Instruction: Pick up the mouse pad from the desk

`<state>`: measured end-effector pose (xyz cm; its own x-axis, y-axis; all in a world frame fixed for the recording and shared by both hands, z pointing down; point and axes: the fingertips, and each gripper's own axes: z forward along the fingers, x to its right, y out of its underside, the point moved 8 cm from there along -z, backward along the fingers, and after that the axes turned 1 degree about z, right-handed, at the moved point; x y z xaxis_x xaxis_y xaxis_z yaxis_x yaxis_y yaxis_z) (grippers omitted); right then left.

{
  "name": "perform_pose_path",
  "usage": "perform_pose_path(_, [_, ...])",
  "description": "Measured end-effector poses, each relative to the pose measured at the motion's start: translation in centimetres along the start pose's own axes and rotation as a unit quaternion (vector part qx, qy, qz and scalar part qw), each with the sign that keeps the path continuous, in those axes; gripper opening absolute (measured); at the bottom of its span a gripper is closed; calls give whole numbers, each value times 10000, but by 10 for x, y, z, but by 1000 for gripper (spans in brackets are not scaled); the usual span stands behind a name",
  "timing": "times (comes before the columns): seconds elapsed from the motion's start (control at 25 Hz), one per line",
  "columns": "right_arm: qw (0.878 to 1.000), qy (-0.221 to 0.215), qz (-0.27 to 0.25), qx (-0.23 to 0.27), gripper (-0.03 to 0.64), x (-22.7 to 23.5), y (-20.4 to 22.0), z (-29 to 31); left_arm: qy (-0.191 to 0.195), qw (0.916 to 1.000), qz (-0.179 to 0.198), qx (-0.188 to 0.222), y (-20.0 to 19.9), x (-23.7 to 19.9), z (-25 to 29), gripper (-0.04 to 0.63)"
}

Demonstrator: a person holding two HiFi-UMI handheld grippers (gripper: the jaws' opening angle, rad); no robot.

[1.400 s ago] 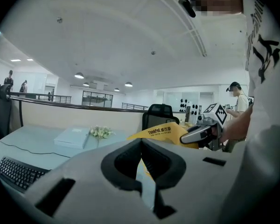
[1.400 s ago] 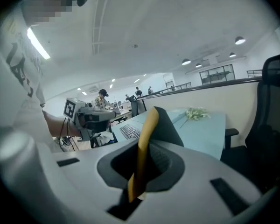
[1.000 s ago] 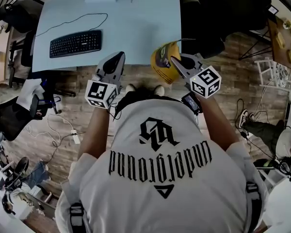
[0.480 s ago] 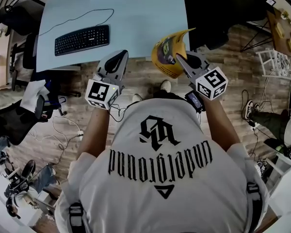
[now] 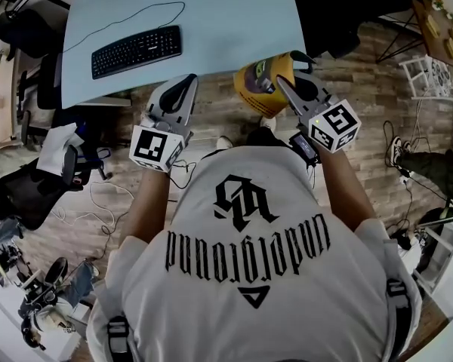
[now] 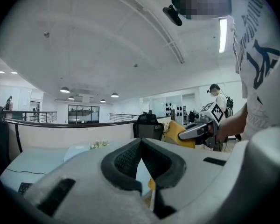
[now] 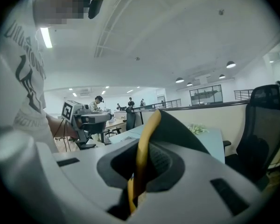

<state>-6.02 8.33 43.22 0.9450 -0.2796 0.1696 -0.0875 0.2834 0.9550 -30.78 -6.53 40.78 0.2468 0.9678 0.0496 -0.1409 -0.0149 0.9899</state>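
Observation:
The yellow mouse pad (image 5: pixel 258 89) hangs curled over the wooden floor, just off the front edge of the pale blue desk (image 5: pixel 226 21). My right gripper (image 5: pixel 283 86) is shut on its near edge. In the right gripper view the pad (image 7: pixel 147 127) stands between the jaws, yellow rim toward me and black underside to the right. My left gripper (image 5: pixel 184 87) is held beside it to the left, shut with nothing between its pads (image 6: pixel 126 157). The left gripper view shows the pad (image 6: pixel 174 129) and the right gripper (image 6: pixel 183 135) at the right.
A black keyboard (image 5: pixel 136 50) with its cable lies on the desk's left part. Black office chairs (image 5: pixel 26 194) and loose cables stand on the floor at the left. Another black chair (image 7: pixel 263 125) is at the right of the desk.
Both grippers have drawn back from the desk and risen a little, together with the person. The pad has come along in the right gripper and now hangs over the floor.

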Motion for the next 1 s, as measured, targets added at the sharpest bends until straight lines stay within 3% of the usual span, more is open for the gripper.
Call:
perform_pose_path(0.6, [9997,123,-184,131,25,-94,36,-1,78,9999,78,62,13,10,-74,8])
perform_pose_path(1.0, [9984,134,-475,262,25,-129,28,-15,148,9998,-76,51,23,25,-96,8])
